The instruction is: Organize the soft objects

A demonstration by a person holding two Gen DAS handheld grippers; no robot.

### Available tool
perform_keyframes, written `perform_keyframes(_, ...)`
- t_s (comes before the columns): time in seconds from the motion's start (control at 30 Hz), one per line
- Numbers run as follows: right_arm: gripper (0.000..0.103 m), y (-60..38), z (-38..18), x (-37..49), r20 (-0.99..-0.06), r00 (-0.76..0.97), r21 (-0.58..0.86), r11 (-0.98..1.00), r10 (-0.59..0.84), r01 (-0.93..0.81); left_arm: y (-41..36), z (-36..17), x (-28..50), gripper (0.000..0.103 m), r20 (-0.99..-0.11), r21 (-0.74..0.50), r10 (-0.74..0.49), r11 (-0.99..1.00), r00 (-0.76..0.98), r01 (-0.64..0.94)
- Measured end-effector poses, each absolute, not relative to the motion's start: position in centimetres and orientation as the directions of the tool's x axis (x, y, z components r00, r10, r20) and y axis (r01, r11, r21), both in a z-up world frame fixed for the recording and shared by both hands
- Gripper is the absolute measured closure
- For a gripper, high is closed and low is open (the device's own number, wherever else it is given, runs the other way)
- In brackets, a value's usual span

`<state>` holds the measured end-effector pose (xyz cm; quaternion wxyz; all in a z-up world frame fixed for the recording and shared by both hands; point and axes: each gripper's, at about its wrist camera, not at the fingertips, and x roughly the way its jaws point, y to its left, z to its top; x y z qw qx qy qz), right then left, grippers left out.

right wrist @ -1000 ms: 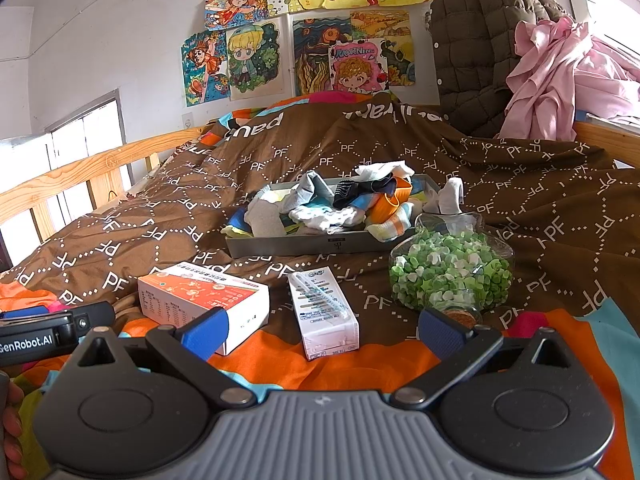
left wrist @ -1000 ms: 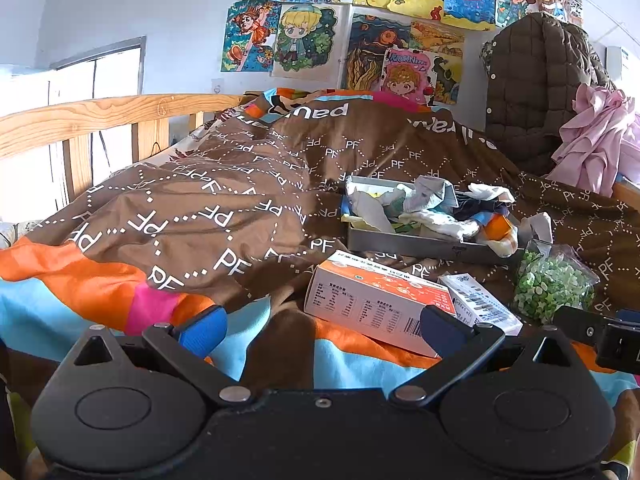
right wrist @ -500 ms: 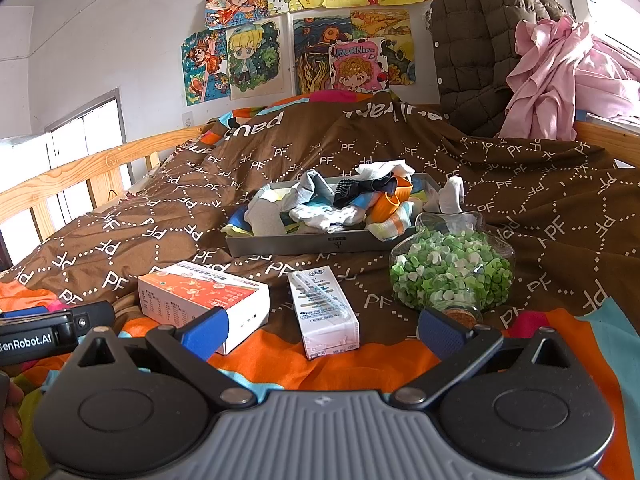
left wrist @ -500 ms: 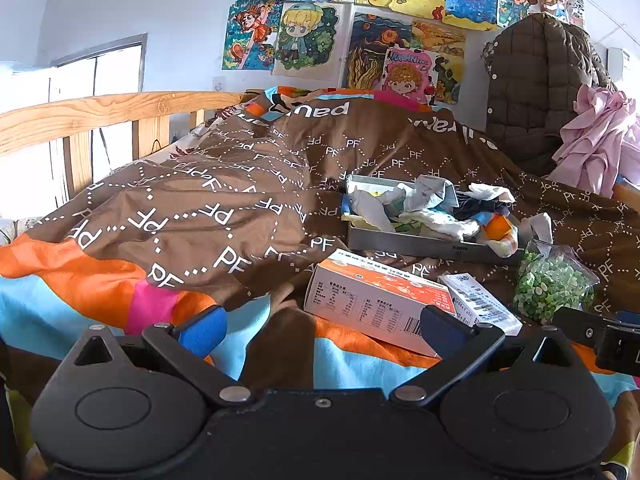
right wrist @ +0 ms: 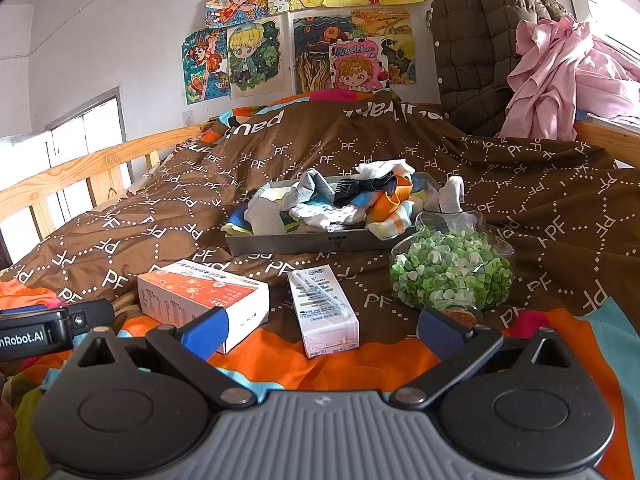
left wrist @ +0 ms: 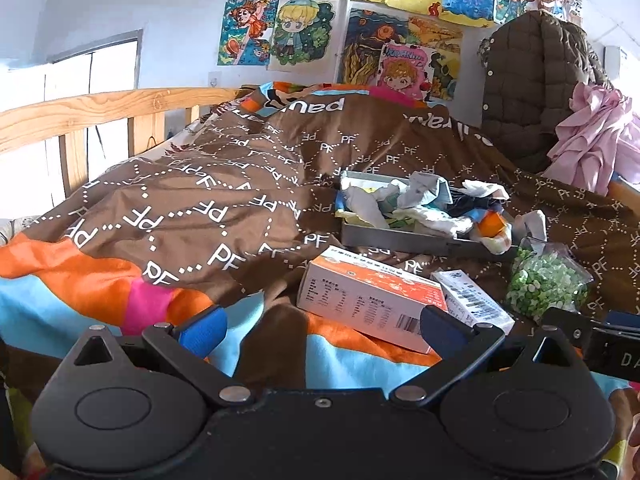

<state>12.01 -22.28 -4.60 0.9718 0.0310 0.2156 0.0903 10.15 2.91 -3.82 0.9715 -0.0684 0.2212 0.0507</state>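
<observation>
At the bottom of each frame we hold our two grippers, and both are wide apart with nothing in them. Our left gripper (left wrist: 322,324) sits low over the orange and blue edge of the blanket (left wrist: 224,208), and our right gripper (right wrist: 322,326) does the same in its own view. Just past the blue fingertips (right wrist: 208,326) lies an orange and white box (right wrist: 200,294), flat on the blanket at the lower left. Beside it, near the middle, lies a smaller white carton (right wrist: 322,310). To the right of the carton stands a glass jar (right wrist: 452,268) full of little green and white bits. Behind these, in the middle of the frame, sits a flat gray tray (right wrist: 320,240) with a pile of socks (right wrist: 340,200) heaped in it; some socks hang over the right edge. Farther back, at the upper right, a brown puffy coat (right wrist: 480,40) and pink clothes (right wrist: 560,76) hang. Bright drawings (right wrist: 280,52) cover the wall at the top.
</observation>
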Motion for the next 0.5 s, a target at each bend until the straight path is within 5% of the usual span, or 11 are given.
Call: perform_keyframes(0.5, 0.0, -22.2, -4.59, 11.94, -0.415, 0.89, 0.098, 0.982, 0.189, -0.163, 2.89, -3.68, 9.94, 0.001, -0.423, -0.127, 0.037, 0.987, 0.906, -0.099)
